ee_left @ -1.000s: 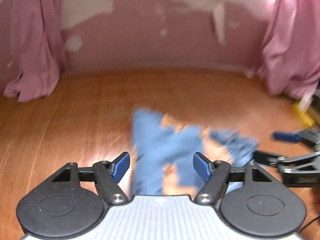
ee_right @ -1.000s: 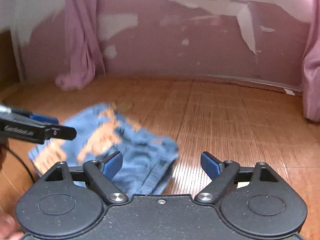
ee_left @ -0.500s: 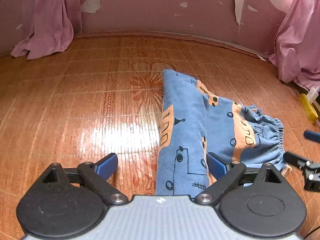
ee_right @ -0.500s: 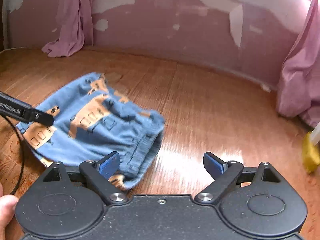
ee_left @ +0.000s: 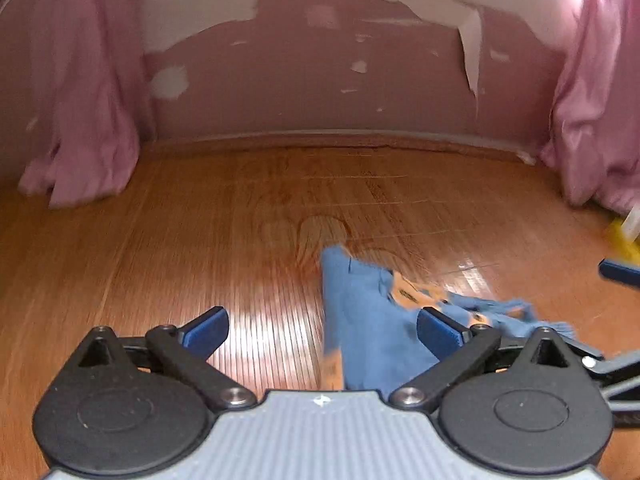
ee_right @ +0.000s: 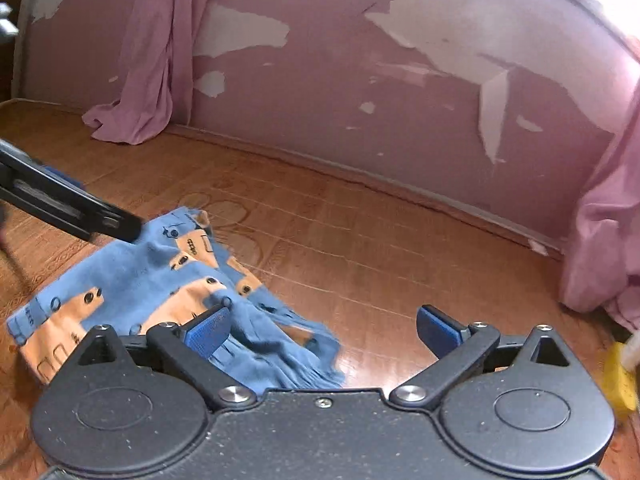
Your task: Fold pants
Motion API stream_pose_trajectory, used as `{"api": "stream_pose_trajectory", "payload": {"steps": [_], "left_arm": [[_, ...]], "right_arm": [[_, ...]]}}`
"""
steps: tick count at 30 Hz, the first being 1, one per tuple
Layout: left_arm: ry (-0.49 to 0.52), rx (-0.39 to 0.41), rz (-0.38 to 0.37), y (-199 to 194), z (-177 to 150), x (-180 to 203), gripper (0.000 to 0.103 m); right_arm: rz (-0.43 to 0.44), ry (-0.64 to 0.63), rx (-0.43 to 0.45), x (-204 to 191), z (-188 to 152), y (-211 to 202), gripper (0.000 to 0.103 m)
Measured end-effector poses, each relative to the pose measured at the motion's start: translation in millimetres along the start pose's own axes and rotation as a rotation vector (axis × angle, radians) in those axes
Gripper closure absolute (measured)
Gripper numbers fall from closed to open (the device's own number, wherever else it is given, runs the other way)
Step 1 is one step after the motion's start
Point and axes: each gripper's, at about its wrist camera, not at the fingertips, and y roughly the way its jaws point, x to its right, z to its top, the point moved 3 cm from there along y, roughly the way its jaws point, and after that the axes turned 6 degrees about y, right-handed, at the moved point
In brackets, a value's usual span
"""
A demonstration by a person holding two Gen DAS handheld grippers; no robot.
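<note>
Both my jaws spread, empty; pants (ee_right: 132,280) on the floor (ee_right: 360,264), lower left of right-wrist frame, long axis toward upper left, nearest my right gripper (ee_right: 324,330); left gripper (ee_left: 322,330) alongside.

Bare wooden floor (ee_right: 400,264) lies open ahead of both claws up to the pink wall (ee_right: 360,80). The blue pants (ee_right: 152,276) cover the floor low and left in the right wrist view. Pink curtains (ee_left: 84,128) heap at the far left and right corners, and a yellow object (ee_right: 618,384) sits at the right edge.
</note>
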Motion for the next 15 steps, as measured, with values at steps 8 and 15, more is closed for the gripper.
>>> {"api": "stream_pose_trajectory", "payload": {"steps": [8, 15], "left_arm": [[0.161, 0.073, 0.015, 34, -8, 6, 0.0], [0.263, 0.111, -0.013, 6, -16, -18, 0.001]], "right_arm": [[-0.039, -0.053, -0.038, 1, -11, 42, 0.004], [-0.091, 0.007, -0.008, 34, -11, 28, 0.003]]}}
